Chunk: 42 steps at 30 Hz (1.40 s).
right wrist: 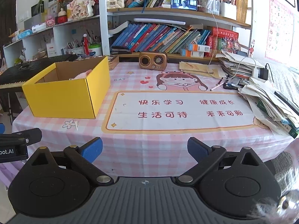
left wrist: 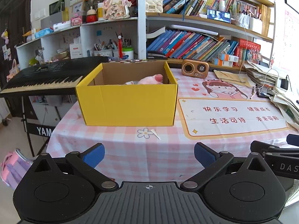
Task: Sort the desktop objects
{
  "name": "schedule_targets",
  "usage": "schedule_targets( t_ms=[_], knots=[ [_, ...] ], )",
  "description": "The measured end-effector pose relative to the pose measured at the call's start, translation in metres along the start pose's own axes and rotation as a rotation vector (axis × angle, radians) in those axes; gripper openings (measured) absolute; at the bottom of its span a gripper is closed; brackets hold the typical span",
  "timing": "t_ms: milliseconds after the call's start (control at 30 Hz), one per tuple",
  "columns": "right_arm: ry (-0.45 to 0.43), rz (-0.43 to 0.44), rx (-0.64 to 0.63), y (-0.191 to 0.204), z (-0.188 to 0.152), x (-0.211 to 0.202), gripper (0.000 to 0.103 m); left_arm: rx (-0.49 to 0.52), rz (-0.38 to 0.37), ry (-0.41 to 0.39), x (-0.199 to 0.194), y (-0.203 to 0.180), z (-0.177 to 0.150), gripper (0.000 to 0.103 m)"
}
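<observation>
Writing shows in several places. Ahead of my right hand-held gripper (right wrist: 144, 150), the mat (right wrist: 179, 110) on the surface (right wrist: 130, 149) carries four red phrases: 快乐学习, 健康成长, 生活可待, 未来可期, and further off, near the drawn girl, the letters "DAY". Low to the left of my left hand-held gripper (left wrist: 149, 155), the stand of the keyboard (left wrist: 46, 76) reads "YAM", the rest cut off. At the right edge of the left wrist view, the body of my other tool shows "DAS"; at the left edge of the right wrist view, the left tool shows "bot.AI". An alphabet poster (right wrist: 279, 28) hangs far right of the right one; its letters are too faint to read in order.

Both tools tilt down toward the near edge of the surface, side by side, the left one just beside the right. Both have their blue pads spread wide with nothing between them; only checked cloth lies beyond.

Straight ahead of the left one stands the yellow box (left wrist: 129, 104), open-topped, with a pink plush (left wrist: 151, 79) lying inside against its far right corner. A small paper scrap (left wrist: 156, 134) lies between that box and my left pads. A brown radio (right wrist: 152, 60) sits far ahead of the right one, upright by the books (right wrist: 160, 39).
</observation>
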State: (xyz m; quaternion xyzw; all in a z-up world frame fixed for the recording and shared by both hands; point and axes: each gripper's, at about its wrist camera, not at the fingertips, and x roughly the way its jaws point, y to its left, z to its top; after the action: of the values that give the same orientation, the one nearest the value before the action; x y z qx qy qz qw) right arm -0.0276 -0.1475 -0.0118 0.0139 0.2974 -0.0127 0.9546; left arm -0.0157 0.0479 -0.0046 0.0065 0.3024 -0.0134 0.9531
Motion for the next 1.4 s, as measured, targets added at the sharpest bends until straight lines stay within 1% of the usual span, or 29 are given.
schedule_targets(
  t_ms=[167,300,467,700,1267,1400],
  knots=[
    [0.003,0.0,-0.002,0.0002,-0.0001,-0.0002,0.099,-0.006,-0.001,0.009,-0.0003,0.0006,0.0008,0.103],
    [0.006,-0.011,-0.005,0.0011,-0.0008,0.0001,0.103,-0.001,0.009,0.025,0.0013,-0.0006,-0.0005,0.103],
    [0.013,-0.008,-0.006,0.0003,-0.0023,0.0005,0.103,-0.001,0.019,0.036,0.0022,0.0,-0.0018,0.103],
    [0.03,0.001,-0.01,0.0003,-0.0027,0.0011,0.103,0.013,-0.009,0.026,-0.0012,-0.0032,-0.0013,0.103],
    [0.041,0.007,-0.017,0.003,-0.0042,0.0027,0.103,-0.011,0.001,0.055,0.0042,0.002,-0.0014,0.103],
    [0.046,0.008,-0.02,0.0043,-0.0033,0.0034,0.103,-0.015,-0.008,0.062,0.0055,0.0035,-0.0018,0.103]
  ],
)
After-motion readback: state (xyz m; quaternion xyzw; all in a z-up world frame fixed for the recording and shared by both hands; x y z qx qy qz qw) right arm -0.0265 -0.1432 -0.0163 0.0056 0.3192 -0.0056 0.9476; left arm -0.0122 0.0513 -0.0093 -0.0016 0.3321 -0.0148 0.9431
